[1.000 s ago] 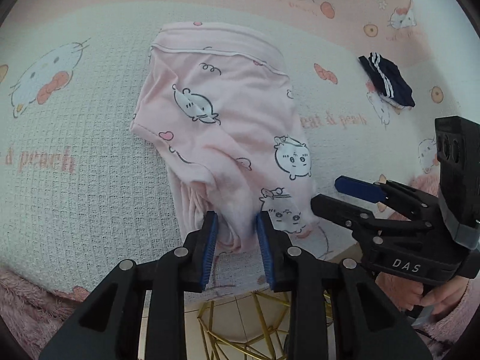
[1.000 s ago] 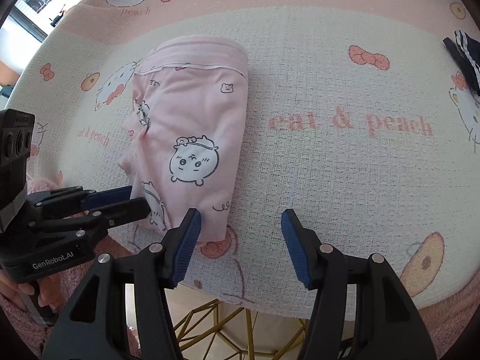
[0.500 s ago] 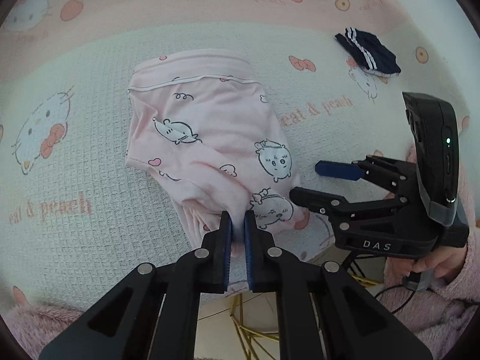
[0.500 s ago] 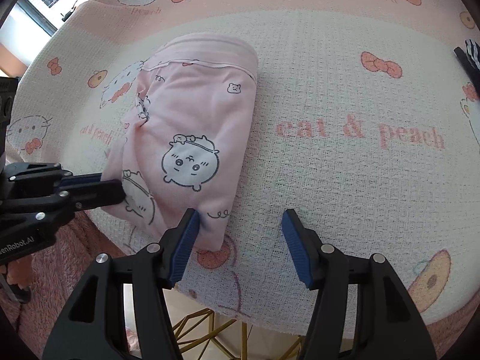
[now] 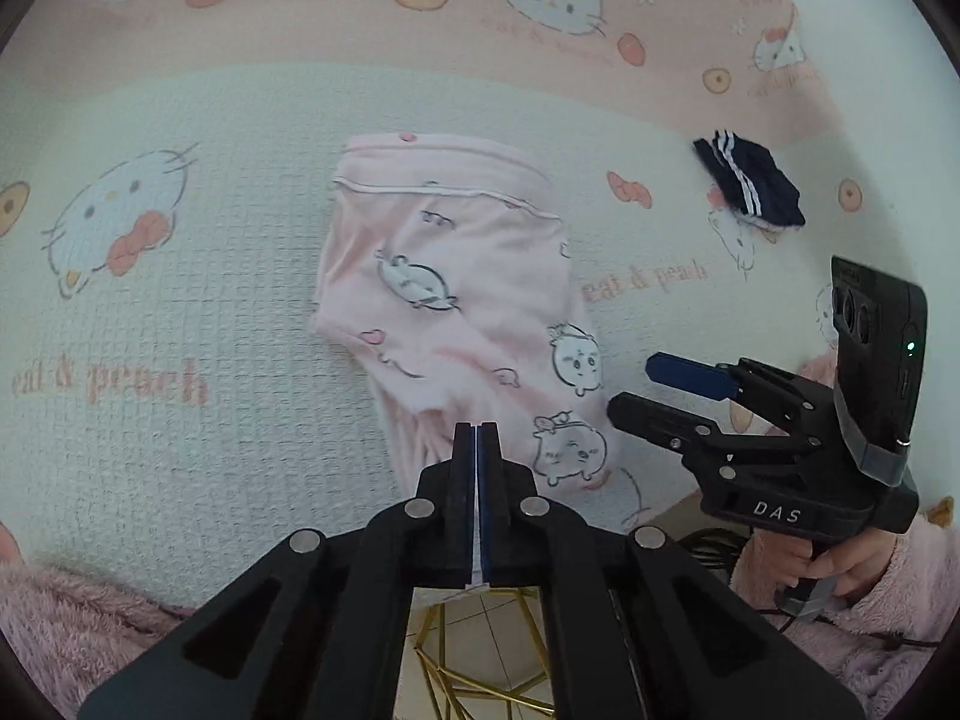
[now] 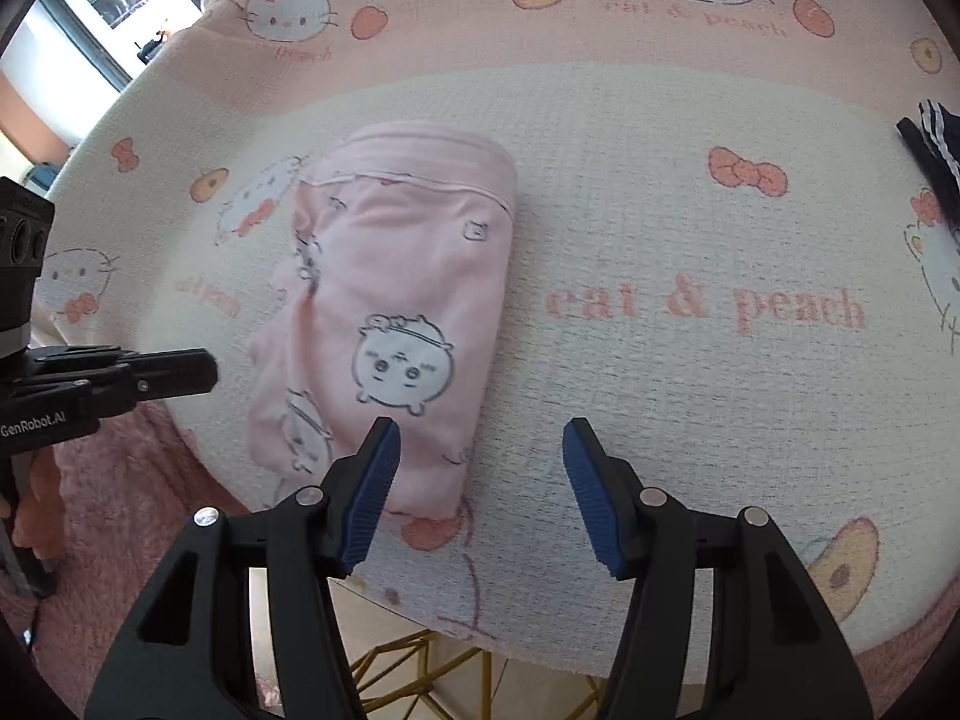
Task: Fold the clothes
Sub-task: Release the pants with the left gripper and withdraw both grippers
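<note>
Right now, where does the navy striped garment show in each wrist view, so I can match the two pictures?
Left wrist view: the navy garment lies upper right on the blanket, right of and beyond the pink garment.
Right wrist view: only its corner shows, cut by the right edge, upper right.
Shared landmark: the "cat & peach" lettering printed between the pink garment and the navy one.

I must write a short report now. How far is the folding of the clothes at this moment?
Done: the pink garment already lies folded lengthwise into a narrow strip on the table cover. In hand: the left gripper is shut at the garment's near end; whether it pinches cloth is hard to tell. The right gripper is open above the near corner, holding nothing. Left: the final fold, and the dark striped garment looks untouched.
</note>
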A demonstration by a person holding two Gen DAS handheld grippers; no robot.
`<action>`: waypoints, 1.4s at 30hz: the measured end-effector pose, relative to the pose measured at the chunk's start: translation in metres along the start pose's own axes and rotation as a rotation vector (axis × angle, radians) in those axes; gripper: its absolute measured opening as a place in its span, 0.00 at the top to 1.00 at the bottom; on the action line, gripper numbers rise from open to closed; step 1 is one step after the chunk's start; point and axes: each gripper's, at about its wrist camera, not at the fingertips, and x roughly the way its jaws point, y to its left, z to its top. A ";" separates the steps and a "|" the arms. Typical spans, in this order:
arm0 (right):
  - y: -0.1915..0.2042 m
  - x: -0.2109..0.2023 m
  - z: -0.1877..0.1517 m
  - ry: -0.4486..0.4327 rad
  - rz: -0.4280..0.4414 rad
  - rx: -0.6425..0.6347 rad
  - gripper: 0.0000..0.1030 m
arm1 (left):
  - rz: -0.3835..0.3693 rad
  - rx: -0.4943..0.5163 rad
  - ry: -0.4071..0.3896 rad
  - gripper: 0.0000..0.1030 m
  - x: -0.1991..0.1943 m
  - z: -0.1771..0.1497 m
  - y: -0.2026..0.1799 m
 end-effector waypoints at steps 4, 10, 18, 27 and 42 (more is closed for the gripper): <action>0.002 0.009 -0.005 0.040 0.003 -0.004 0.44 | -0.002 -0.032 0.068 0.98 0.032 -0.001 -0.007; -0.005 0.020 -0.008 0.076 -0.018 0.002 0.44 | 0.234 -0.008 0.165 0.94 0.043 -0.011 -0.003; -0.015 0.008 -0.007 0.043 -0.045 0.007 0.44 | 0.162 0.004 -0.049 0.93 0.000 -0.012 -0.015; -0.008 0.020 -0.007 0.054 -0.033 -0.024 0.43 | 0.184 0.174 0.096 0.63 0.053 -0.003 -0.041; -0.012 0.012 0.001 -0.002 -0.178 -0.035 0.43 | 0.351 0.031 0.123 0.41 0.002 -0.019 0.003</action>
